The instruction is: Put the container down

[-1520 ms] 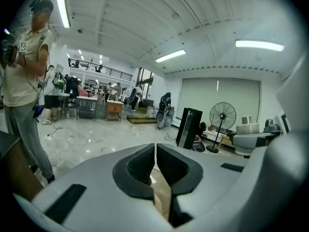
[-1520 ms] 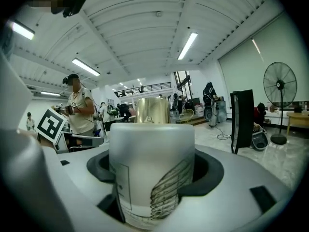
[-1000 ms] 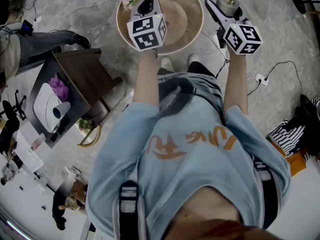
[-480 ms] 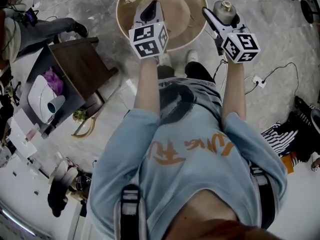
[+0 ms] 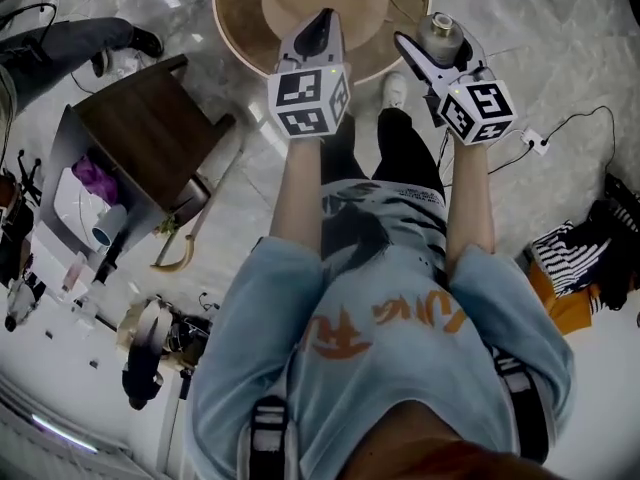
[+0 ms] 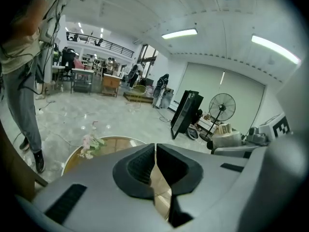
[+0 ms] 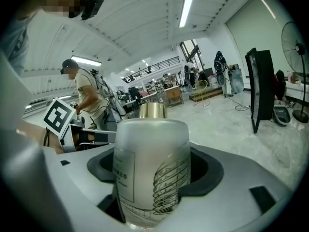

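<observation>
A frosted container (image 7: 150, 170) with a gold cap and a printed label stands upright between the jaws of my right gripper (image 7: 153, 178), which is shut on it. In the head view the container (image 5: 442, 36) is held by my right gripper (image 5: 432, 50) off the right edge of a round wooden table (image 5: 240, 28). My left gripper (image 5: 318, 30) hovers over the table's near part with its jaws shut and empty. The left gripper view shows the left gripper (image 6: 155, 167) with its dark pads together and the round table (image 6: 79, 156) below.
A small pink flower bunch (image 6: 91, 144) lies on the round table's left rim. A dark wooden side table (image 5: 140, 133) stands to the left, cables and a white plug (image 5: 535, 146) on the marble floor to the right. People stand around; a fan (image 6: 221, 106) and a black panel (image 6: 186, 112) are ahead.
The view has moved forward: the round table now sits nearer the top edge, and both grippers are closer to it. The right gripper still holds the container.
</observation>
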Motion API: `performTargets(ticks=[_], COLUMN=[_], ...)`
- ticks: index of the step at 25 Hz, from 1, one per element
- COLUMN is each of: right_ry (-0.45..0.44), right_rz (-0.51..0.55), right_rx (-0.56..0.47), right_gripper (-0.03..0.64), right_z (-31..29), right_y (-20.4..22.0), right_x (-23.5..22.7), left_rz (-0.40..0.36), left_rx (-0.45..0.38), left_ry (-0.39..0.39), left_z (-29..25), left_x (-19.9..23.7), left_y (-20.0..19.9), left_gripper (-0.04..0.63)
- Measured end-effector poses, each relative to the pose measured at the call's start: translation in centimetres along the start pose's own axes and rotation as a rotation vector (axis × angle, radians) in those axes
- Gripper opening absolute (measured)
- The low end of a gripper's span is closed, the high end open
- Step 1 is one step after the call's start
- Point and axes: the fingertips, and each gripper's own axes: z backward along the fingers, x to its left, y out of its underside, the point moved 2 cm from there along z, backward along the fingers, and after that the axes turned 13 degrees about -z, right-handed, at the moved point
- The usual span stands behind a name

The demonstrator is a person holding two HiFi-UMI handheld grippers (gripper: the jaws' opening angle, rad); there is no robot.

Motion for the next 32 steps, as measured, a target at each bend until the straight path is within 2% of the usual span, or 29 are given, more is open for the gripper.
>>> performTargets(ticks=[8, 11, 20, 27, 32], right_ry=[-0.024, -0.028, -0.035, -0.049, -0.043], right_rz=[-0.007, -0.002, -0.006, 0.04, 0.08], right_rx=[0.098, 0.127, 0.196, 0.223, 0.215], right_gripper=[0.354, 0.354, 0.354, 0.355, 0.356], right_z=[-4.1, -5.6, -11.6, -16.6, -20.7], right_y=[6.9, 9.5, 16.1, 17.8, 16.7], right_x=[-4.2, -5.3, -8.9, -11.2, -13.3], left_rz=[0.029, 0.008, 0.043, 0.055, 0.082], left_rx=[0.067, 0.1, 0.139, 0.188, 0.19], left_ry=[0.066, 0.09, 0.093, 0.105, 0.11], left_z=[-5.7, -7.6, -12.8, -16.3, -18.7], left_x=[0.4, 0.4, 3.1, 5.2, 6.7], left_y=[6.9, 9.9, 16.2, 19.4, 19.5], left_gripper=[0.037, 0.037, 0.037, 0.037, 0.037])
